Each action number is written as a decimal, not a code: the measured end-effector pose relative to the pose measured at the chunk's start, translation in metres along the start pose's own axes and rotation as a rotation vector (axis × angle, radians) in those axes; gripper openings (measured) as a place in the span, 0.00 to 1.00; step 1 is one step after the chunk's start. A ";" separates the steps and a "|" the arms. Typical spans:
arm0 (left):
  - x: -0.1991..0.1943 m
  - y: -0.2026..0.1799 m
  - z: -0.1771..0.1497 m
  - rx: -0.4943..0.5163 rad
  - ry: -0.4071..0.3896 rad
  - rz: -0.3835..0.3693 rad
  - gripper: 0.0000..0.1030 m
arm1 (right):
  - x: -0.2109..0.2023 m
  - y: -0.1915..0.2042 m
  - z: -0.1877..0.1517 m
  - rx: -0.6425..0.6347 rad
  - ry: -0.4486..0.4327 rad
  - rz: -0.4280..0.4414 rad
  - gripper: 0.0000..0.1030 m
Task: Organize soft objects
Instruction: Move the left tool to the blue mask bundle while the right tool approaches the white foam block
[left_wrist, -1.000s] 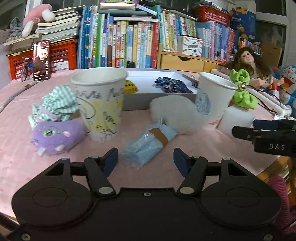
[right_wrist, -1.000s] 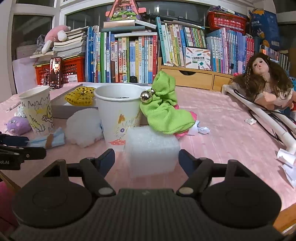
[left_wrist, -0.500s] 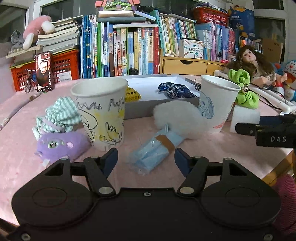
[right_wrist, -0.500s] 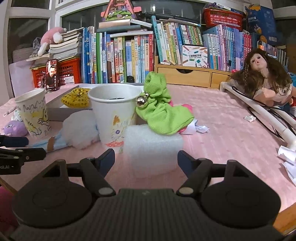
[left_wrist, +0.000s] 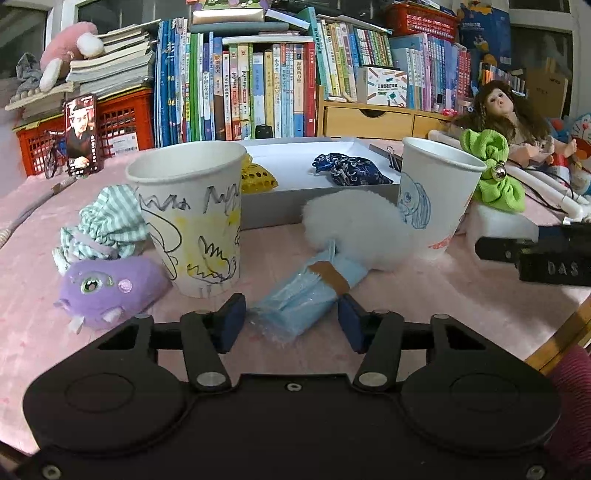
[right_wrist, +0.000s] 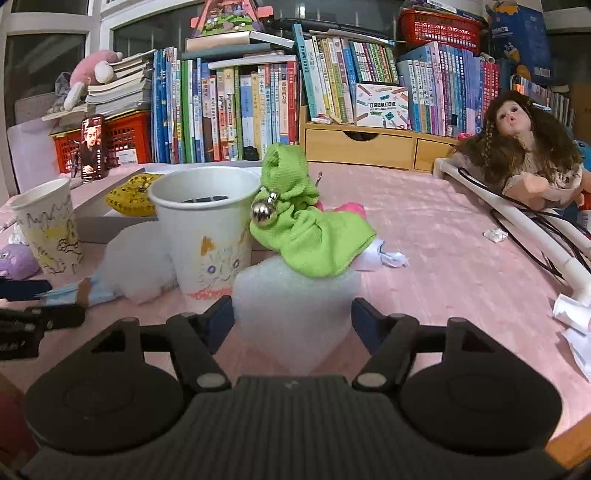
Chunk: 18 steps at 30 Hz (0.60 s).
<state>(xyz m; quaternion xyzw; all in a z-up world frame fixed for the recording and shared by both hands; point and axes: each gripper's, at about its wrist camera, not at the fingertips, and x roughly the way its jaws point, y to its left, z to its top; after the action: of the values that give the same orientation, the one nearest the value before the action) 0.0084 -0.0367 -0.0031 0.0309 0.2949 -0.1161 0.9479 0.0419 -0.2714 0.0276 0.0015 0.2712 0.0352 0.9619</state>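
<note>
Both claws have edged forward since a second ago. The left claw (left_wrist: 291, 321), jaws apart, now brackets the blue mask packet (left_wrist: 306, 295) at lower centre. The right claw (right_wrist: 291, 317), also spread, flanks the white foam block (right_wrist: 295, 306). Only the right view shows the dark item inside the cat cup (right_wrist: 207, 236); only the left shows the blue pouch (left_wrist: 351, 170) in the tray (left_wrist: 295, 206). The fluffy white pom (left_wrist: 354, 229) crowds the packet's far end on the table (left_wrist: 461, 295).

Books (left_wrist: 258, 85) line the back; a doll (right_wrist: 532, 155) lies at right.
</note>
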 end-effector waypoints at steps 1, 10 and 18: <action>-0.001 0.000 0.000 -0.006 0.001 0.000 0.47 | -0.003 0.002 -0.001 -0.006 -0.002 0.005 0.69; -0.011 -0.001 -0.001 -0.020 0.007 -0.018 0.46 | -0.025 0.028 -0.006 -0.076 -0.019 0.085 0.68; -0.015 -0.010 -0.006 0.034 -0.038 0.015 0.65 | -0.029 0.040 -0.008 -0.079 -0.007 0.144 0.68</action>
<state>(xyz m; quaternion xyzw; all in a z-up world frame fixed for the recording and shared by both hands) -0.0095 -0.0421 0.0009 0.0470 0.2745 -0.1144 0.9536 0.0103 -0.2337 0.0364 -0.0171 0.2656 0.1148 0.9571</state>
